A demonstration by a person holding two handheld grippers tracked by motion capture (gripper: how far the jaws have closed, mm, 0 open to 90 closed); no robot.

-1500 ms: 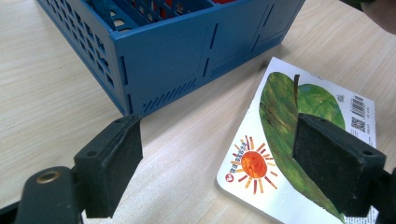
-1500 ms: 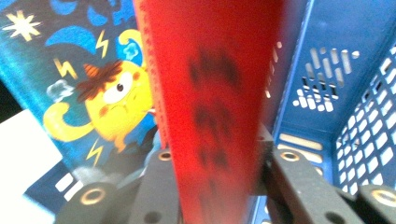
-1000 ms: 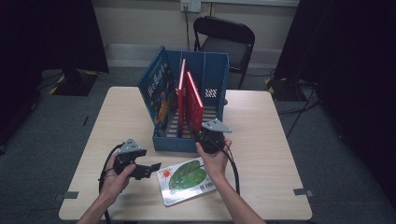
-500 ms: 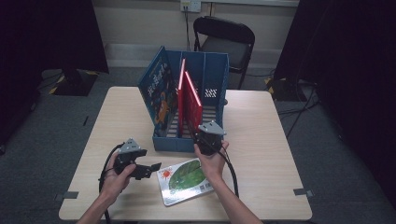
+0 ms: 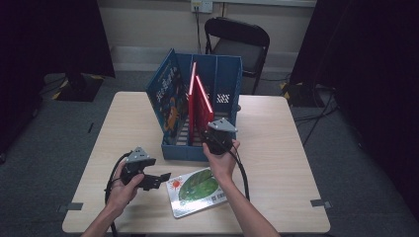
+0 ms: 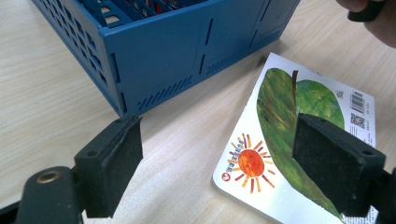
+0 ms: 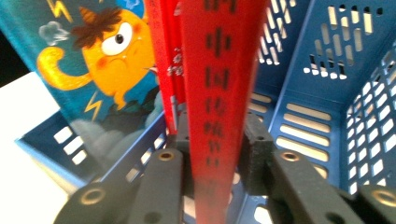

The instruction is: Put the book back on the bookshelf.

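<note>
Beyond the blue rack [image 7: 322, 107], right claw [image 7: 217, 154] pads hide behind red book [image 7: 219, 93].

I see the pale wooden tabletop [image 5: 276, 148] filling the middle of the frame, with a blue slotted book rack [image 5: 225, 84] at its centre. A blue picture book [image 5: 165, 96] leans against the rack's left side, and two red books [image 5: 200, 101] stand upright inside it. My right gripper [image 5: 213, 134] sits just right of centre at the rack's near edge, against the nearer red book; whether it is clamped I cannot tell from here. My left gripper [image 5: 158, 178] is at lower left, low over the tabletop, jaws apart and pointing right toward a flat book with a green leaf and a sun [image 5: 196, 190]. A black folding chair [image 5: 239, 42] stands at upper centre behind the tabletop.
</note>
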